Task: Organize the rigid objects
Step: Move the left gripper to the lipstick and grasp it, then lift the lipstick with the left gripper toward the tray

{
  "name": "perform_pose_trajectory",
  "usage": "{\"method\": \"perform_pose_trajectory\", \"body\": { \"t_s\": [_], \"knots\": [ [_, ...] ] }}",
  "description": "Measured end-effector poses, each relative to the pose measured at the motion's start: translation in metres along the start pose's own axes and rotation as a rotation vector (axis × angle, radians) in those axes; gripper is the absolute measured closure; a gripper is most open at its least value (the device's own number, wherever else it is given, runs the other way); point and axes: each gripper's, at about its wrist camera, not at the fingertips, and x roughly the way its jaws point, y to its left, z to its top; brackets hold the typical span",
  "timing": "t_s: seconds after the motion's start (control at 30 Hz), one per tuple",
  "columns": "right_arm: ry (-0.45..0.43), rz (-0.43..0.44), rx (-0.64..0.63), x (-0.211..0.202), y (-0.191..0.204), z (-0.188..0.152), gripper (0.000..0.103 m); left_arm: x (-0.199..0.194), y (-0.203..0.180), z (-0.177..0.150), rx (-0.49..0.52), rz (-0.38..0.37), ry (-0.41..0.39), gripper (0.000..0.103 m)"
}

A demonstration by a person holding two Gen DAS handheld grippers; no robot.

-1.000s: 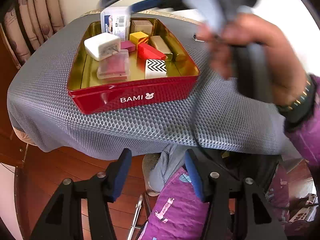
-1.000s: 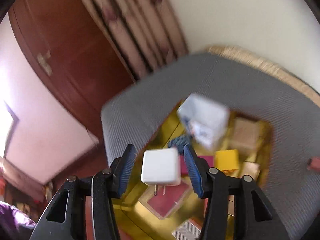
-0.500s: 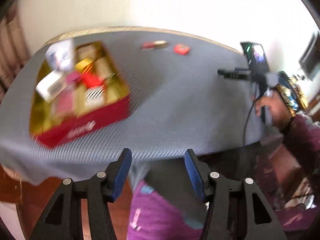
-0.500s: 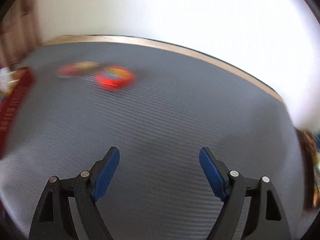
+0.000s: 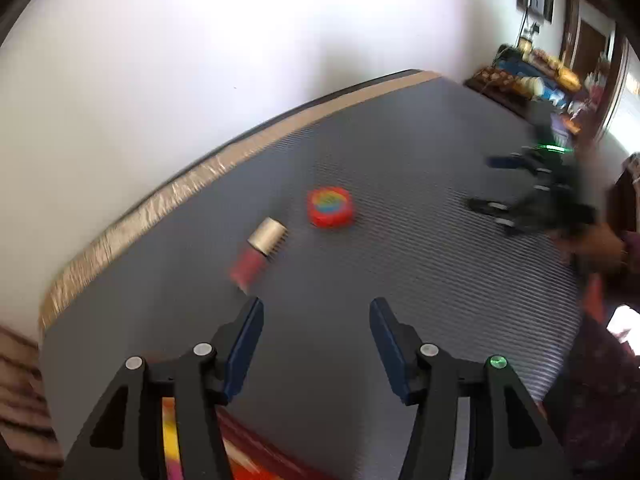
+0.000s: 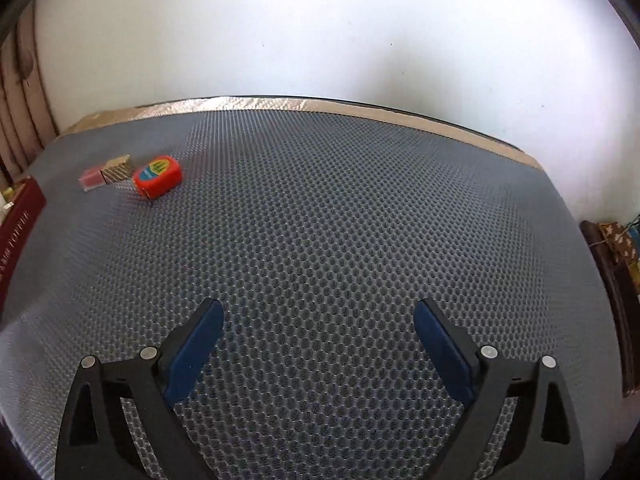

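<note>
Presently, at the far left of the right wrist view, the red tin (image 6: pixel 18 220) shows only as a side wall at the frame edge, resting on the grey mesh table cover (image 6: pixel 340 240). Just beyond it lie two loose items side by side: one pink-and-gold block (image 6: pixel 106 172), lying flat, and one red round tape measure (image 6: pixel 157 177) immediately to its right, the two close together or touching; the view does not settle which. Count on the open cover: two items, both well apart from the right gripper (image 6: pixel 318 320).

The right gripper points downward at bare mesh. Its jaws have just been opening and now stand wide, with nothing between the blue pads (image 6: pixel 192 350).

In the left wrist view, which is motion-blurred, the left gripper (image 5: pixel 316 316) is angled down over the same cover (image 5: pixel 400 280), jaws at a moderate gap, empty. Ahead of it, left to right: the one pink-and-gold block (image 5: pixel 260 250), then the one tape measure (image 5: pixel 330 207), apart by a small gap here. A strip of red at the bottom edge beneath the fingers appears to be the tin (image 5: pixel 256 468); its contents cannot be made out. At the far right, the right gripper (image 5: pixel 496 184) appears blurred, jaws spread, held in one hand (image 5: pixel 592 242).
</note>
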Motion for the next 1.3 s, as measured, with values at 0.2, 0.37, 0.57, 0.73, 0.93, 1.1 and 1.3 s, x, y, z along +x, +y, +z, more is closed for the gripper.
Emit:
{"method": "perform_pose_trajectory", "body": {
  "t_s": [0.2,0.37,0.57,0.73,0.93,1.1,1.3],
  "knots": [
    [-0.021,0.029,0.034,-0.007,-0.009,-0.004,0.006,0.069,0.052,0.038,0.038,-0.088,0.080,0.046],
    [-0.015,0.044,0.033,-0.009,-0.011,-0.007,0.006,0.108,0.066,0.037,0.059,-0.107,0.151,0.047],
    [-0.008,0.057,0.032,-0.010,-0.009,-0.003,0.006,0.133,0.078,0.039,0.049,-0.125,0.162,0.047],
    [-0.004,0.058,0.036,-0.004,-0.006,0.001,0.006,0.163,0.091,0.035,0.005,-0.155,0.241,0.047],
    [0.004,0.058,0.041,-0.002,-0.006,0.001,0.006,0.166,0.104,0.028,-0.116,-0.198,0.253,0.083],
    [0.005,0.056,0.048,-0.001,-0.008,0.002,0.006,0.143,0.081,0.014,-0.165,-0.106,0.223,0.083],
    [0.012,0.054,0.052,0.004,-0.006,0.004,0.006,0.080,0.074,-0.026,-0.468,-0.187,0.124,0.083]
  ]
}}
